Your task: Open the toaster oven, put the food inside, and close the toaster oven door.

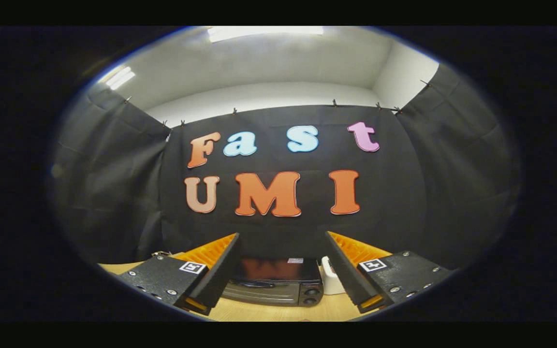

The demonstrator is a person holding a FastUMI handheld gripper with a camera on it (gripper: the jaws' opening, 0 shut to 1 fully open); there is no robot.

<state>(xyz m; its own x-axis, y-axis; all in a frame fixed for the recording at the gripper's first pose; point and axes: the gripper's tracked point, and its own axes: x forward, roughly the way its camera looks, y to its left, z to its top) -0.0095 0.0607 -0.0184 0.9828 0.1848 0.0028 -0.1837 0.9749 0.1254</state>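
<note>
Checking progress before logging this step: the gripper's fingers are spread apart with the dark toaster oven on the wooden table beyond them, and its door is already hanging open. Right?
Not quite. The gripper view shows the dark toaster oven with its door shut, not open. The rest holds: the gripper has its fingers spread apart, and the oven sits beyond them on the wooden table.

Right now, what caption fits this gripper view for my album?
Open gripper aimed at the closed toaster oven on the wooden table, a white object beside the oven.

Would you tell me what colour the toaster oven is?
Black toaster oven, with a dark glossy top, seen in the gripper view.
</note>
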